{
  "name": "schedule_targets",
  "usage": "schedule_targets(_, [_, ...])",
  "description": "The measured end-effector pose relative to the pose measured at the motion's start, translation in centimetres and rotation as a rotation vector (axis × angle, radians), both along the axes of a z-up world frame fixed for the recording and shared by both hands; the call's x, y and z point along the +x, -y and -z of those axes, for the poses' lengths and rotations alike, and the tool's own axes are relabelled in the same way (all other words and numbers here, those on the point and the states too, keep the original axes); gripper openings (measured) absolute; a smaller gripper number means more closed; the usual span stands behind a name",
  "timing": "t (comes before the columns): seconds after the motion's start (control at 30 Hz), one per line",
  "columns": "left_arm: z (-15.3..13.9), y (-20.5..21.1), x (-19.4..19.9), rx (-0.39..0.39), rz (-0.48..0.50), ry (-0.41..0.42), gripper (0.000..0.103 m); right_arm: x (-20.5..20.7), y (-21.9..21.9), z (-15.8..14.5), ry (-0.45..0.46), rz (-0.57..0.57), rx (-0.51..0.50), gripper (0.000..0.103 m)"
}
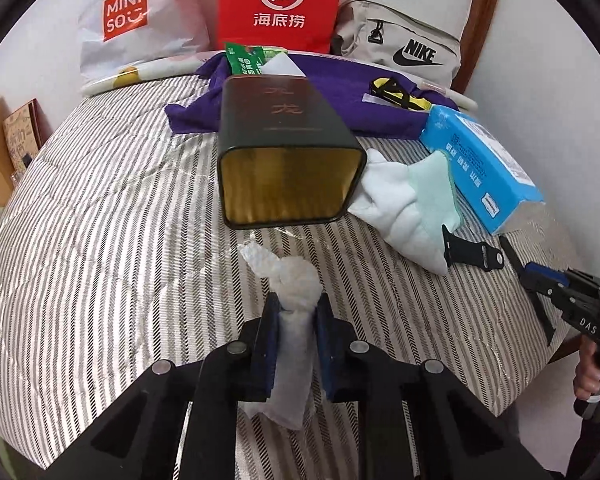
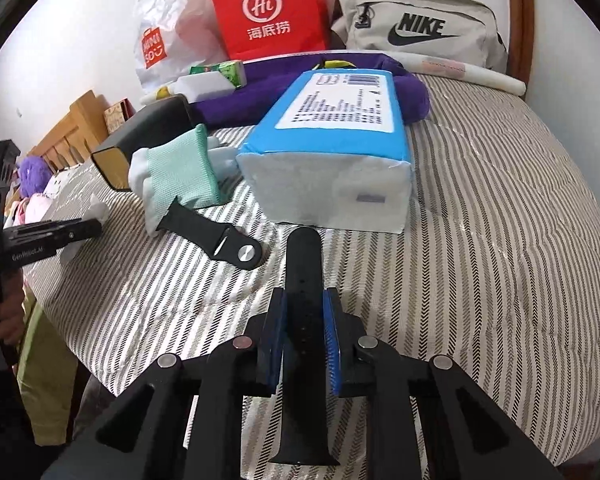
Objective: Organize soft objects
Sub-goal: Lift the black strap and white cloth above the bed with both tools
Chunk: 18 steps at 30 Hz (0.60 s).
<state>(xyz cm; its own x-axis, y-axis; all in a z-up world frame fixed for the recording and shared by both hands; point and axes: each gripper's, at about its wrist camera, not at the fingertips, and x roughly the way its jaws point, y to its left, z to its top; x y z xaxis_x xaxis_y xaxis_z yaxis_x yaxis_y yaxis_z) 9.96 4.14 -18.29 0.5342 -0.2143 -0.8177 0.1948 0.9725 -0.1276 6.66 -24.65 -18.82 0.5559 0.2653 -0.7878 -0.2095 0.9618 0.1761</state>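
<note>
Near the bed's [image 1: 80,208] front edge, the left gripper [image 1: 294,322], fingers clamped on a foam wrap [image 1: 294,312], is best guided level into the open tin [image 1: 288,184]; the right gripper [image 2: 303,322] is shut on a watch strap [image 2: 302,280].

Red paper bag [image 1: 281,4], Nike pouch [image 2: 416,24], possibly wooden headboard [image 2: 521,16].

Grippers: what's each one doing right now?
Left gripper: shut on a white tissue.
Right gripper: shut on a black strap.
</note>
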Motion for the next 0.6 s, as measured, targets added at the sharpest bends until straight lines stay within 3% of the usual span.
schedule_targets(0.03, [-0.1,-0.1,0.0,-0.006,-0.004,0.002,0.017,-0.2,-0.1,-0.1,0.002,-0.002,-0.003,0.005])
schedule_targets(0.17, [-0.8,0.0,-0.1,-0.028,0.007,0.009,0.017,-0.7,0.2,-1.3,0.009,0.004,0.028,0.002])
schedule_targets(0.27, [-1.1,0.4,-0.1,-0.028,0.023,0.010,0.017,-0.5,0.0,-1.0,-0.013,0.013,-0.011,0.002])
schedule_targets(0.5, [-1.1,0.6,-0.3,-0.022,0.030,0.003,0.017,-0.4,0.0,-0.1,-0.052,-0.001,0.004,0.011])
schedule_targets(0.6, [-1.0,0.7,-0.4,-0.017,0.034,-0.004,0.017,-0.6,-0.5,-0.1,-0.052,-0.015,-0.012,0.018])
